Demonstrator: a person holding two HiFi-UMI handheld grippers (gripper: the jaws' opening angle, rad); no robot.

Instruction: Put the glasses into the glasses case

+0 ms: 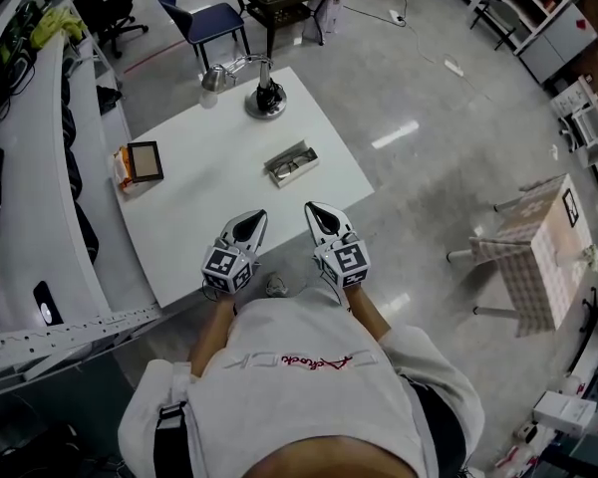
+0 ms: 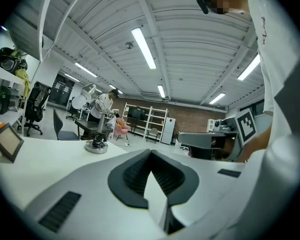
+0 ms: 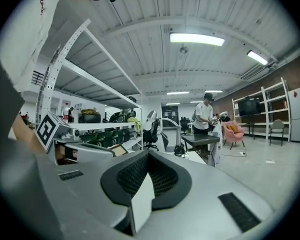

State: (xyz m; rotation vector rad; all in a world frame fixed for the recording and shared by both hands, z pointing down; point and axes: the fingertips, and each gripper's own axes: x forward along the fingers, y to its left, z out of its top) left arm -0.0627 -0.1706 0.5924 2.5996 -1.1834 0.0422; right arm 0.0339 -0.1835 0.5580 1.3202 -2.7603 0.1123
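- Left gripper (image 1: pixel 253 219) and right gripper (image 1: pixel 317 212) side by side at near edge of white table (image 1: pixel 199 197), likely a ready pose ahead of a reach; jaws of each pressed together, nothing between.
- Glasses (image 1: pixel 287 166) well ahead, mid-table, at open grey case (image 1: pixel 307 152); inside or merely on it, unclear.
- Ribbed dark pads (image 2: pixel 134 175), smooth pale shells; thin frame, boxy case.

White table (image 1: pixel 209 182) bears glasses case (image 1: pixel 292 162), lamp (image 1: pixel 264 98), perhaps a framed picture (image 1: pixel 145 160)
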